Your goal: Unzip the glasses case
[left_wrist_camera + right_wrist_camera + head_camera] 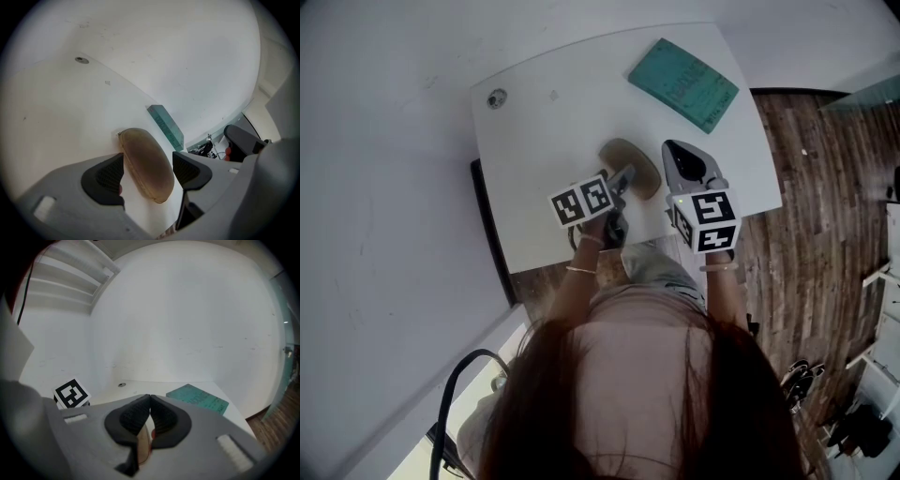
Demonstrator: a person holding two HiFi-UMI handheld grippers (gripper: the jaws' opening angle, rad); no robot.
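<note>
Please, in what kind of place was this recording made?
Probably an office or a study room, though I cannot be sure. A white desk with a cable hole stands against a plain white wall, a teal booklet lies on it, and the floor is wood planks.

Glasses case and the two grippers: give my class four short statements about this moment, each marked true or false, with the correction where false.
1. The left gripper has its jaws apart, with the glasses case showing between them. True.
2. The right gripper grips the case's zip pull. False: its jaws are shut together on nothing, and the case does not show in the right gripper view.
3. The teal book lies on top of the case. False: it lies apart from the case, towards the far corner of the white table.
4. The case lies on the white table. True.
</note>
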